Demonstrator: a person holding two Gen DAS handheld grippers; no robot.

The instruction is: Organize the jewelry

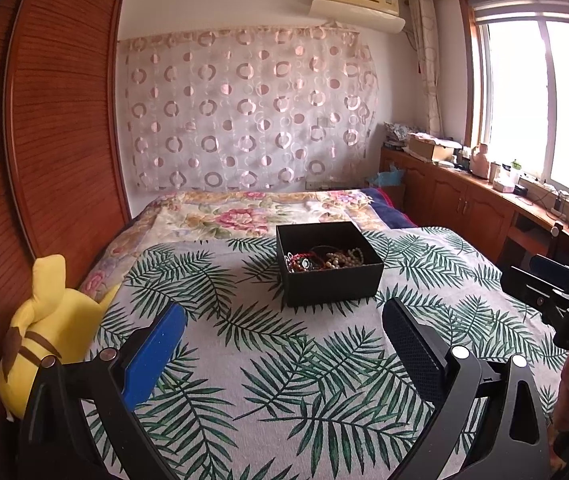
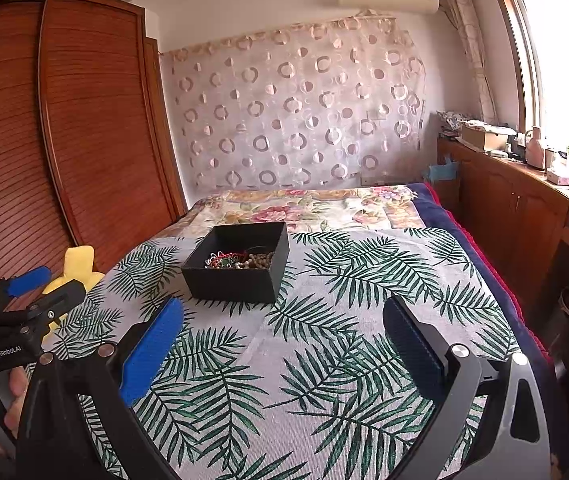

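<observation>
Box: black open-topped box (image 1: 329,264) sits on the bed, on the palm-leaf cover (image 1: 268,360), near the cover's far edge.
Jewelry: tangle of beads and red cord (image 1: 324,260) lies on the box floor, below the rim; single pieces too small to tell apart.
Left tongs: left tongs (image 1: 284,312) spread wide, nothing between them, above the leaf cover on the near side of the box, apart from it.
Right tongs: right tongs (image 2: 283,312) likewise wide apart and empty, box (image 2: 240,264) ahead and to their left.
Spacing: each tool shows at the edge of the other's view, well apart.
Open room: bare cover lies between both tongs and the box, and to the box's right.
Left edge: yellow plush toy (image 1: 44,332) lies at the bed's left edge against the wooden wardrobe (image 1: 56,128).
Right edge: blue blanket border (image 2: 480,248) runs along the bed's right side; beyond a narrow gap stands a wooden cabinet (image 2: 512,208).
Far end: floral quilt (image 1: 244,212) lies beyond the box.
</observation>
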